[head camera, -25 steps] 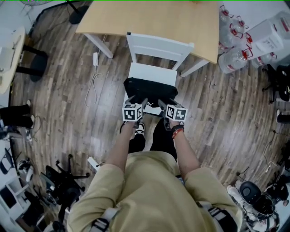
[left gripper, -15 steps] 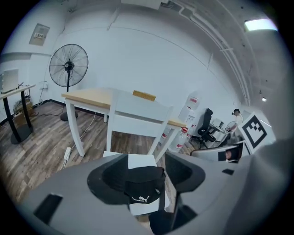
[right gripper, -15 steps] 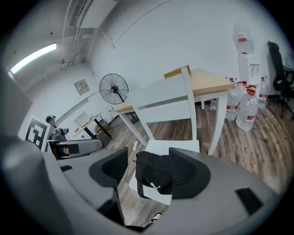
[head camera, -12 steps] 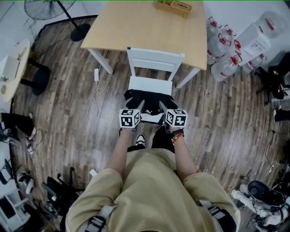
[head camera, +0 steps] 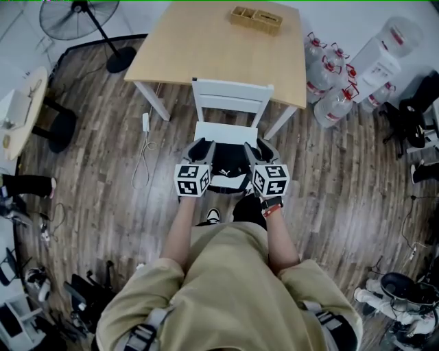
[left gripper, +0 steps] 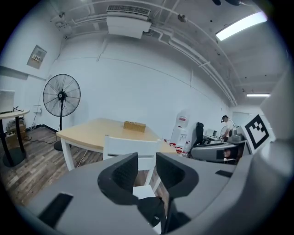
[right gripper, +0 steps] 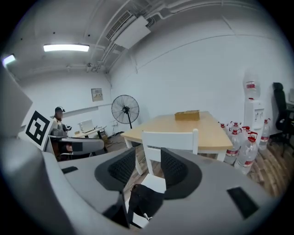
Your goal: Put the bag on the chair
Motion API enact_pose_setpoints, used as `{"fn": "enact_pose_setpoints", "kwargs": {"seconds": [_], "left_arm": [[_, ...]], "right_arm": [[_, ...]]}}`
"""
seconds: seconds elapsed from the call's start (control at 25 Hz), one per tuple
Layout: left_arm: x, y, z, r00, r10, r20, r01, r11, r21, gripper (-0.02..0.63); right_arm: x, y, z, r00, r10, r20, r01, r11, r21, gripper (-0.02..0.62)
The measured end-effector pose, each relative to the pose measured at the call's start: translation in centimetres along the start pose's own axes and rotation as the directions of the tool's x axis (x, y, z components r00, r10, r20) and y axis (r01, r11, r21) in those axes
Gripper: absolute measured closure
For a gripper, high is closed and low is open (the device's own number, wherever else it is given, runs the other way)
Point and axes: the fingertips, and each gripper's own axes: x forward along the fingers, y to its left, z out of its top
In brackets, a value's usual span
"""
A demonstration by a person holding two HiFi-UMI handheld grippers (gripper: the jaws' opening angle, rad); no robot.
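Observation:
The black bag (head camera: 230,170) lies on the front part of the white chair's seat (head camera: 226,132), in front of the chair's backrest (head camera: 232,103). My left gripper (head camera: 201,148) and right gripper (head camera: 258,148) hover above the bag's left and right ends, clear of it. The jaws of both are closing with nothing between them. In the left gripper view the left gripper (left gripper: 147,167) points over the chair, with the bag (left gripper: 151,209) low beneath it. The right gripper (right gripper: 148,167) shows the same, and the bag (right gripper: 144,199) rests below its jaws.
A wooden table (head camera: 212,48) stands behind the chair, with a small wooden box (head camera: 256,18) on it. Water bottles (head camera: 336,103) stand at the right, a floor fan (head camera: 77,15) at the back left. A white cable (head camera: 144,147) lies on the floor left of the chair.
Both grippers have lifted away from the bag's front edge and now sit above it. Their jaws have narrowed. The bag stays on the seat.

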Motion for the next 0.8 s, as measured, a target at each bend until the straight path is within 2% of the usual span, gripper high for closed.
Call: {"fn": "enact_pose_setpoints", "kwargs": {"seconds": [0.28,0.52,0.68,0.8], "left_arm": [[-2.1,-1.0,5.5,0.992,-0.001,0.129,-0.009,0.997,0.074,0.520],[-3.2,-1.7,7.6,0.982,-0.012,0.187,-0.010,0.993,0.115,0.553],[-3.5,-2.0,9.1,0.975,-0.029,0.221,-0.003,0.990,0.141,0.572],[-4.0,-1.5,9.9,0.970,-0.013,0.242,-0.025,0.988,0.155,0.583]], "right_arm": [[-2.2,0.7,5.2,0.991,-0.020,0.135,0.020,1.000,-0.001,0.473],[-2.8,2.1,7.7,0.979,-0.022,0.201,0.028,0.999,-0.028,0.525],[-2.1,2.9,9.0,0.972,0.012,0.234,-0.010,1.000,-0.009,0.540],[-1.9,3.5,9.6,0.968,0.024,0.250,-0.024,1.000,-0.005,0.554]]}}
